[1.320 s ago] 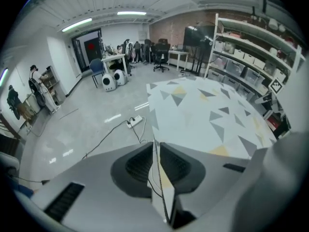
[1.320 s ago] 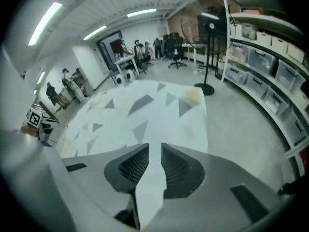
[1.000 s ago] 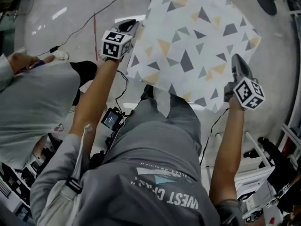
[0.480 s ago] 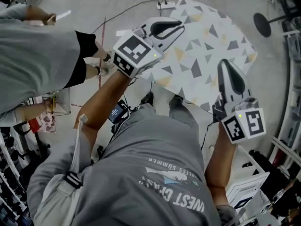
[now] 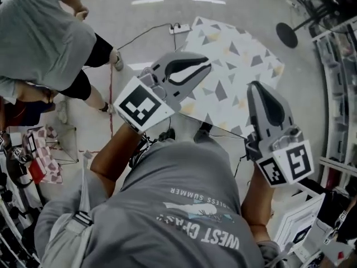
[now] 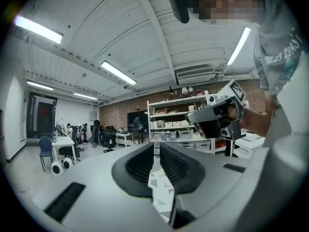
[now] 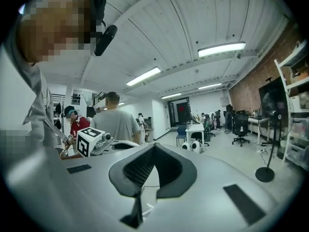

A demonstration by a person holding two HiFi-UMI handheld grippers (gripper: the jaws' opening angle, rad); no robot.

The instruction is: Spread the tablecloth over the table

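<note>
The white tablecloth (image 5: 240, 66) with grey and yellow triangles lies spread flat on a low table far below, its near edge by my foot (image 5: 203, 128). Both grippers are raised high above it, close to the head camera. My left gripper (image 5: 207, 66) points level with its jaws together at the tips and holds nothing. Through the slit behind those tips (image 6: 157, 151) the tablecloth (image 6: 161, 192) shows far below. My right gripper (image 5: 254, 85) is shut and empty. In the right gripper view (image 7: 154, 146) only floor shows behind the jaws. Neither gripper touches the cloth.
A person in a grey shirt and black shorts (image 5: 50, 32) stands at the upper left. A power strip with a cable (image 5: 178, 28) lies on the floor beyond the cloth. A fan's round base (image 5: 287, 35) and storage shelves (image 5: 334, 66) are at the right.
Both grippers have risen from beside the cloth's near corners up toward the head camera. The cloth has stayed flat on the table. The bystander now shows at the top left.
</note>
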